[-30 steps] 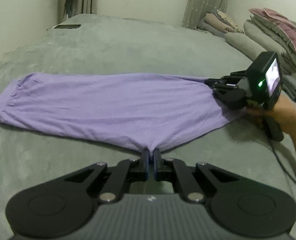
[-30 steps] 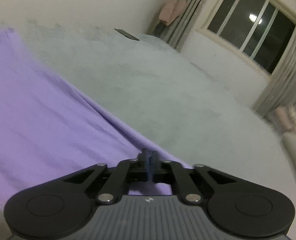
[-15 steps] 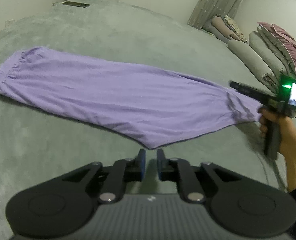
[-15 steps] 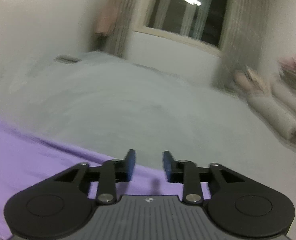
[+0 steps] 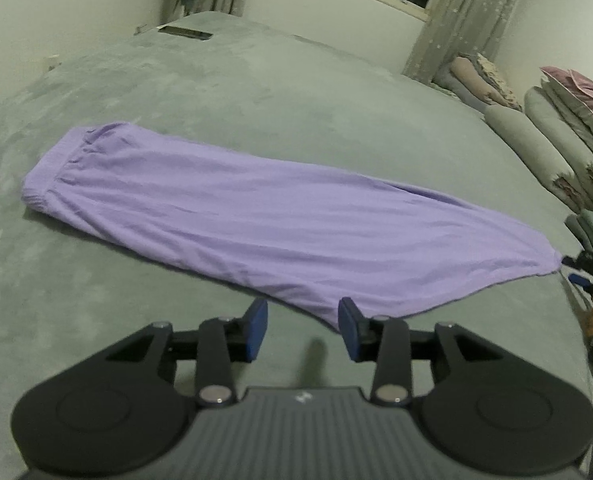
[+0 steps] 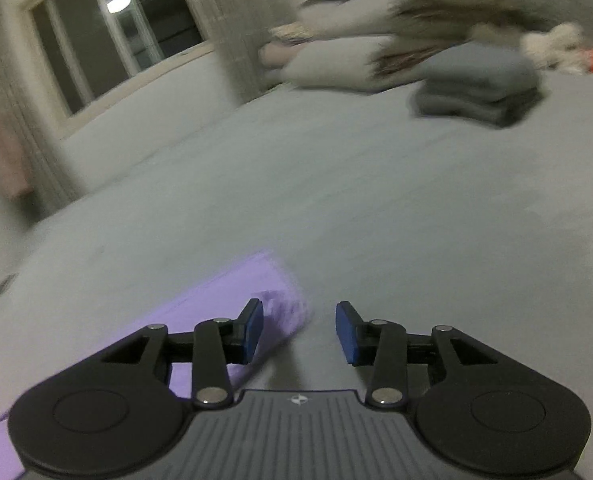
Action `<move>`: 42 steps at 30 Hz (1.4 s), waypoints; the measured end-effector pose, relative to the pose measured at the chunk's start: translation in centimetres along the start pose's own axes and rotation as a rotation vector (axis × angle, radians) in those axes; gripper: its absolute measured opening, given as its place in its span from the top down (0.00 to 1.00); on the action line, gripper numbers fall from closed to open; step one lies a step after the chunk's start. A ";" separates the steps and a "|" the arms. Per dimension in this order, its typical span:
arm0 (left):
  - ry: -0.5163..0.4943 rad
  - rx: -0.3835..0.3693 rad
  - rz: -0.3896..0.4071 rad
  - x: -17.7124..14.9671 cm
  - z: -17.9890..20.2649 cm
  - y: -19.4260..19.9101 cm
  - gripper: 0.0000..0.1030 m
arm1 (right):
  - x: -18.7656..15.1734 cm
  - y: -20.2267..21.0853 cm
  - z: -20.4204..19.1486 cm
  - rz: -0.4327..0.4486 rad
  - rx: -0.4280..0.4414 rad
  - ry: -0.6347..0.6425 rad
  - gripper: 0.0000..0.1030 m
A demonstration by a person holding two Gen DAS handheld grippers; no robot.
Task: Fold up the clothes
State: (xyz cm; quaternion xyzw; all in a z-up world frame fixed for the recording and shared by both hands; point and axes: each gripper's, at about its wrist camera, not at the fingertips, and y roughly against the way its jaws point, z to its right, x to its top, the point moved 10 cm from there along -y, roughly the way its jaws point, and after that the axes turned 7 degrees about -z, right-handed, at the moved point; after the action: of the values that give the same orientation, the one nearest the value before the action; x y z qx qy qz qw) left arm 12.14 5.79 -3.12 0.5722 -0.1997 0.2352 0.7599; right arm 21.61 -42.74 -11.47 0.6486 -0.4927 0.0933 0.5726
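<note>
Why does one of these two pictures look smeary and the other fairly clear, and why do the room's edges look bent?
Right wrist view: motion blur smears the folded grey stack and pillows; only the right tool, fixed to the camera, is sharp, and a lamp glares in the window. Left wrist view: sharp; the purple garment shows clear wrinkles. Both: the fisheye lens bends the edges.

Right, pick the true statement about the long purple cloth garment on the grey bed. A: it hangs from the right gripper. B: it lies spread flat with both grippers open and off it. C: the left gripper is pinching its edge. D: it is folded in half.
B: the long purple cloth garment lies flat on the grey bed, with the left gripper and right gripper both open and empty.
</note>
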 end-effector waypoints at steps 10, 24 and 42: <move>0.018 0.033 0.010 0.2 -1.1 -0.6 0.63 | -0.8 -0.9 -3.0 -0.035 0.263 -0.012 0.50; 0.014 0.030 0.007 0.3 -1.4 -0.8 0.62 | -1.1 -1.1 -2.9 -0.047 0.321 -0.036 0.53; -0.019 0.037 0.010 -0.3 -0.6 -1.1 0.57 | -0.1 -0.9 1.5 -0.001 0.250 -0.224 0.93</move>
State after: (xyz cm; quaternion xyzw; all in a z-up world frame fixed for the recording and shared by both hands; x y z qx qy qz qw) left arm 12.56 6.10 -4.29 0.5872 -0.2056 0.2373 0.7461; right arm 21.54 -44.11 -12.57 0.7214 -0.5378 0.0808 0.4288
